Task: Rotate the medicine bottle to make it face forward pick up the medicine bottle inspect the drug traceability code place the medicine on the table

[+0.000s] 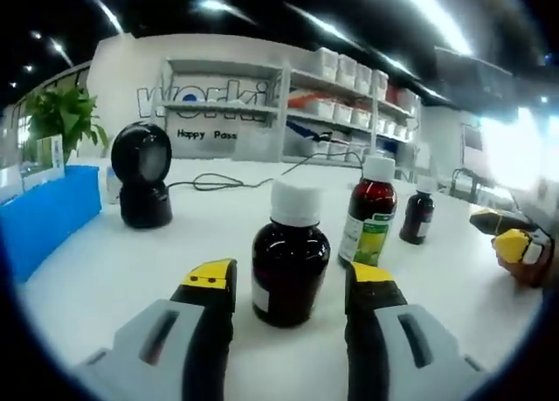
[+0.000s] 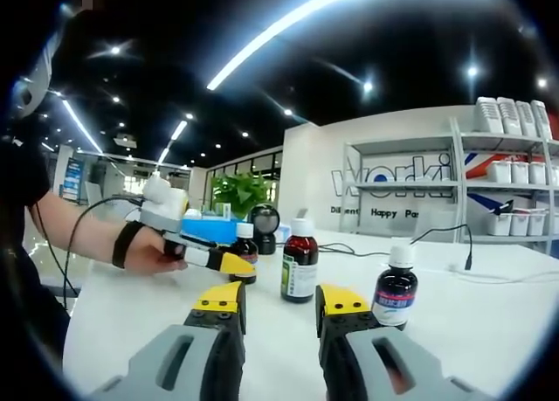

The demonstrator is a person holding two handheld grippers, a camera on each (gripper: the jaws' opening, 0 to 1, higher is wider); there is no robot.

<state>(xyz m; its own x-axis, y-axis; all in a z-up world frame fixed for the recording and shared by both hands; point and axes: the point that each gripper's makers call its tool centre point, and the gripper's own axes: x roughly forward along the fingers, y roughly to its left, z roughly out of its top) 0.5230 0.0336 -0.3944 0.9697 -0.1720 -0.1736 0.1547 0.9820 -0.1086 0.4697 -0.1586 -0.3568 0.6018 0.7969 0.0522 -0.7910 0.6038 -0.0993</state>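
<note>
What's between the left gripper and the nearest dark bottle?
Nothing visible. In the left gripper view the left gripper is open, its jaws either side of the dark medicine bottle, not closed on it. The green-label bottle and small bottle stand farther back, to the right.

**Camera setup – both low over the table**

Left gripper view: close behind the nearest brown bottle [image 1: 290,259], facing the shelving [image 1: 349,95]. Right gripper view: farther back, off to the side – same three bottles, scanner [image 2: 265,226], shelves shared.
</note>
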